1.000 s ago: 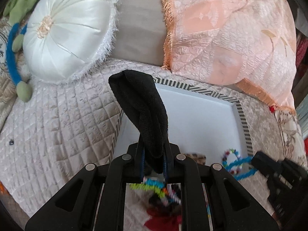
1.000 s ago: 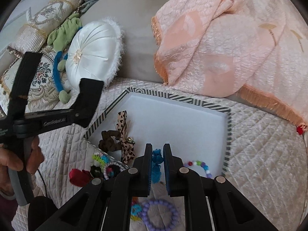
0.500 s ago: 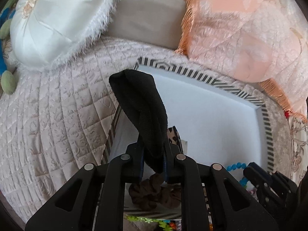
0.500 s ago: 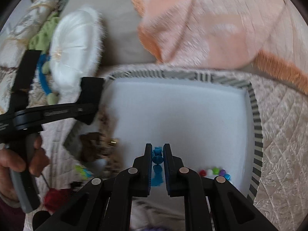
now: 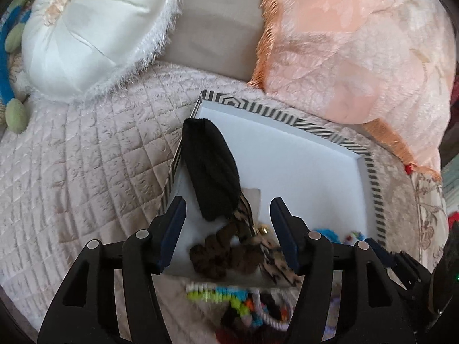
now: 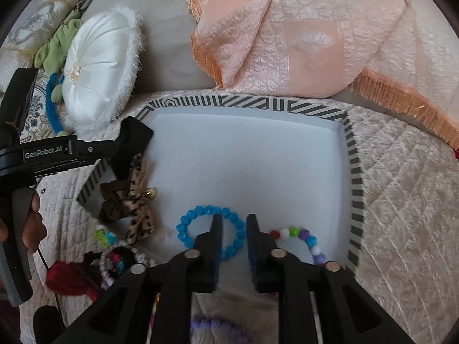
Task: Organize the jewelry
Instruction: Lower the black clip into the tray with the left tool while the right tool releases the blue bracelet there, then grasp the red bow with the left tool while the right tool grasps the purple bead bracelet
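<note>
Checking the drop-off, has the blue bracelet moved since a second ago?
Yes. The blue bracelet has left the right claw, whose jaws are opening, and now lies flat on the tray floor beside the beaded bracelet.

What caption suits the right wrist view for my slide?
Right hand-held gripper opening above a blue bracelet lying in the striped tray, beside a multicolor bracelet.

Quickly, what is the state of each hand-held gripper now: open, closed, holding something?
Left hand-held gripper: opening, black scrunchie released.
Right hand-held gripper: opening, blue bracelet released in the tray.
</note>
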Tool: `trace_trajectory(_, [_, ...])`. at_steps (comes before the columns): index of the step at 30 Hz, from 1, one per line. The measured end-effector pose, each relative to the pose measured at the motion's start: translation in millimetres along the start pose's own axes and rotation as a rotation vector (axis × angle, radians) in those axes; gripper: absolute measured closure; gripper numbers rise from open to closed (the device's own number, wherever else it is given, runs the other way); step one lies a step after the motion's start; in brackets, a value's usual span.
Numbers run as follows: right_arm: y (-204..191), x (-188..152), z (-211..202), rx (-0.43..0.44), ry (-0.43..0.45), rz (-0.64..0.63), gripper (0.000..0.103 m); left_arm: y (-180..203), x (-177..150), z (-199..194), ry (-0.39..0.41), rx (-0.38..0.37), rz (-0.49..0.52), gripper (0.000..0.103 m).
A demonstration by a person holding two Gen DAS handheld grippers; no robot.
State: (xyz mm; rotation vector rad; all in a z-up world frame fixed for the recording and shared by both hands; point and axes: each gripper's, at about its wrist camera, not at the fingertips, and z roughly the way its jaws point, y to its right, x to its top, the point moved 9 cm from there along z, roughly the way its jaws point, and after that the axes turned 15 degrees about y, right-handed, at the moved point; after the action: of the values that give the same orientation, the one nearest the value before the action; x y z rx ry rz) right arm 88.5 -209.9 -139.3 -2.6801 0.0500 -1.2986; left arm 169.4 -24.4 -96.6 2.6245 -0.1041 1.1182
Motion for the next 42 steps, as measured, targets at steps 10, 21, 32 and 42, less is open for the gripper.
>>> trace_trajectory(10, [-25,-22,-81,0.015,0.094,0.021,0.061,21,-36,-87,0.068,-0.037,0.059,0.041])
trace_trajectory(21, [-59,-48,-149,0.030,0.146,0.005,0.060,26,-86,-147,0.109,-0.046,0.066,0.041])
trace_trajectory(32, [-73,-57,-178,0.041,0.167,-0.005,0.043,31,-106,-164,0.105,-0.063,0.057,0.041])
trace_trajectory(42, [-44,-70,-170,0.003,0.136,0.040,0.042,11,-104,-137,-0.008,-0.139,-0.210,0.030])
